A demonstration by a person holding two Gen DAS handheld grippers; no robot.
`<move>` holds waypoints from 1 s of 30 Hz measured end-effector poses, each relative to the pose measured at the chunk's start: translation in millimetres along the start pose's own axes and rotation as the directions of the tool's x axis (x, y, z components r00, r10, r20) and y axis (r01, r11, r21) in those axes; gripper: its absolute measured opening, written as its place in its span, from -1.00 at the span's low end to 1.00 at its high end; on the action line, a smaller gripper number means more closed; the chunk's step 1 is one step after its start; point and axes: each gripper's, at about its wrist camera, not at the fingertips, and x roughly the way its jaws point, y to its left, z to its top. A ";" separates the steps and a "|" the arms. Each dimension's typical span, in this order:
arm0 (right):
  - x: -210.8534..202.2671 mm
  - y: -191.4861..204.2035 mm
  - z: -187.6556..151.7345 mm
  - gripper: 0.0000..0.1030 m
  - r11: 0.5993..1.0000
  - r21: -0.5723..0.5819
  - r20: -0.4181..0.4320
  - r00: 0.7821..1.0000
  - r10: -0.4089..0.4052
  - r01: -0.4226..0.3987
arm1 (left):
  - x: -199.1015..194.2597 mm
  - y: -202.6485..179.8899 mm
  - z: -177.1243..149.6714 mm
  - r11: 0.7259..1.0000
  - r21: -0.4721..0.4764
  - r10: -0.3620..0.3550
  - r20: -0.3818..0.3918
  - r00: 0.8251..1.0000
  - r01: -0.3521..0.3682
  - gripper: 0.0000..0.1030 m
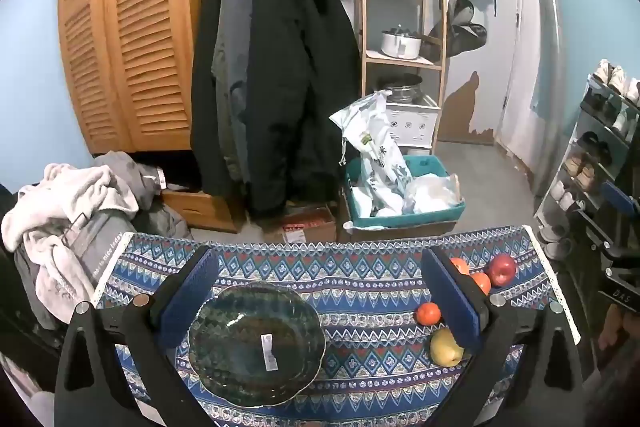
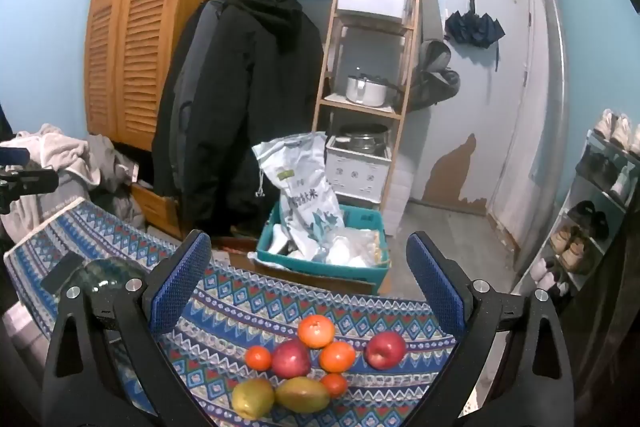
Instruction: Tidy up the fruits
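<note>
A dark green glass bowl [image 1: 256, 345] rests empty on the patterned tablecloth [image 1: 360, 287], under my left gripper [image 1: 316, 291], whose jaws stand wide open around it. To its right lie an orange [image 1: 428, 313], a yellow pear [image 1: 445, 347] and a red apple [image 1: 502, 269]. In the right wrist view my right gripper [image 2: 308, 287] hangs open above a cluster of fruit: two red apples [image 2: 291, 358] [image 2: 385, 349], several oranges [image 2: 316, 331] and two yellow-green pears [image 2: 252, 397] [image 2: 302, 394]. The bowl [image 2: 108, 273] shows at the left, partly hidden behind the gripper.
Beyond the table's far edge stand a teal bin [image 1: 404, 201] with bags, a cardboard box [image 1: 304, 227], hanging coats [image 1: 272, 75] and a wooden shelf [image 1: 404, 39]. Clothes [image 1: 60, 219] pile up at the left. A shoe rack [image 2: 592, 211] stands at the right.
</note>
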 end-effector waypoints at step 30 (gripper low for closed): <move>0.0 -1.9 -1.3 0.87 1.000 -0.004 -0.004 1.000 0.000 0.000 | -2.7 -3.2 -3.9 1.000 0.005 -0.029 0.015 0.999 0.029 0.98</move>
